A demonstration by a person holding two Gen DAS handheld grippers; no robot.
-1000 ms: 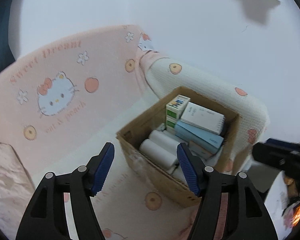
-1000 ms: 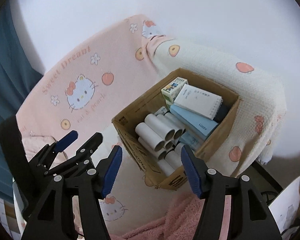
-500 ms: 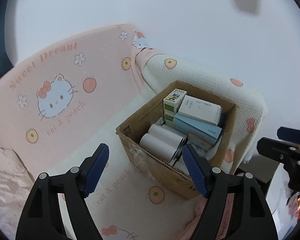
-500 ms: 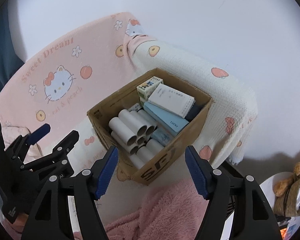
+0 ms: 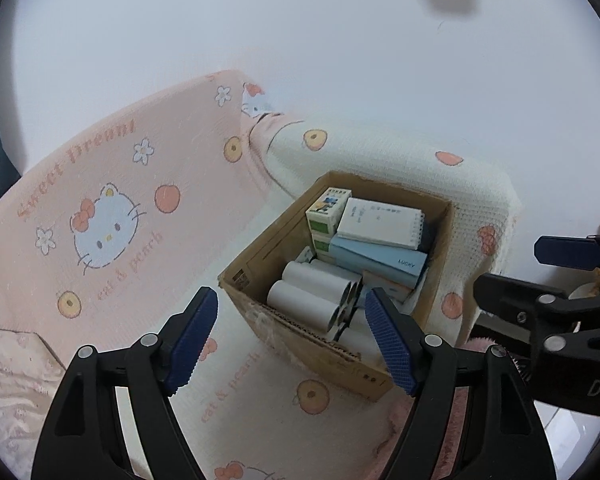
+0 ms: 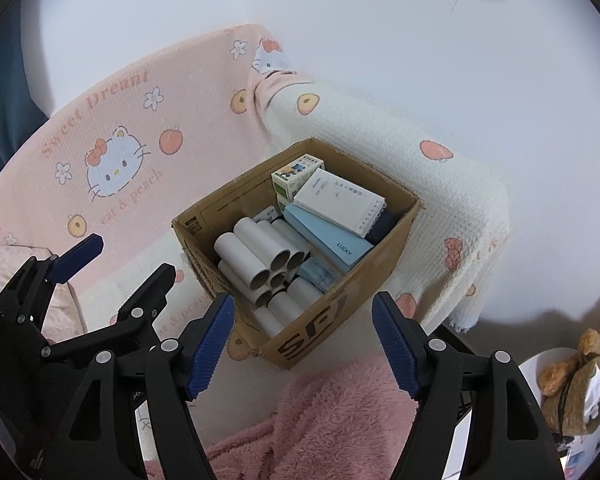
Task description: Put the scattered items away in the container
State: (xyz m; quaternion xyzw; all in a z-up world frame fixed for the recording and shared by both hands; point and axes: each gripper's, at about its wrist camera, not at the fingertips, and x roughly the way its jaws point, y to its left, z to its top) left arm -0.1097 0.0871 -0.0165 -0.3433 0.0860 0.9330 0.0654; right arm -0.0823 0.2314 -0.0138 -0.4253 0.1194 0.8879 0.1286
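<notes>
A cardboard box (image 5: 296,344) (image 6: 320,332) sits on a sofa covered with a pink and cream cartoon-cat cloth. Inside lie several white tubes (image 5: 312,296) (image 6: 260,256), a light blue carton (image 5: 380,258) (image 6: 328,232), a white spiral notepad (image 5: 380,220) (image 6: 340,202) and a small green and white carton (image 5: 326,210) (image 6: 294,178). My left gripper (image 5: 292,344) stands open in front of the box, nothing between its pads. My right gripper (image 6: 302,346) hangs over the box's near corner, its jaws still opening and empty. Each gripper shows in the other's view.
A fluffy pink blanket (image 6: 340,412) lies in front of the box. The sofa's cream armrest (image 6: 440,200) rises behind the box, the pink backrest (image 5: 100,208) to the left. A brown plush toy (image 6: 580,376) sits at the lower right. A white wall is behind.
Both grippers have pulled back from the box, which now looks smaller and farther. The jaws of both have spread wider. Nothing was picked up or dropped.
</notes>
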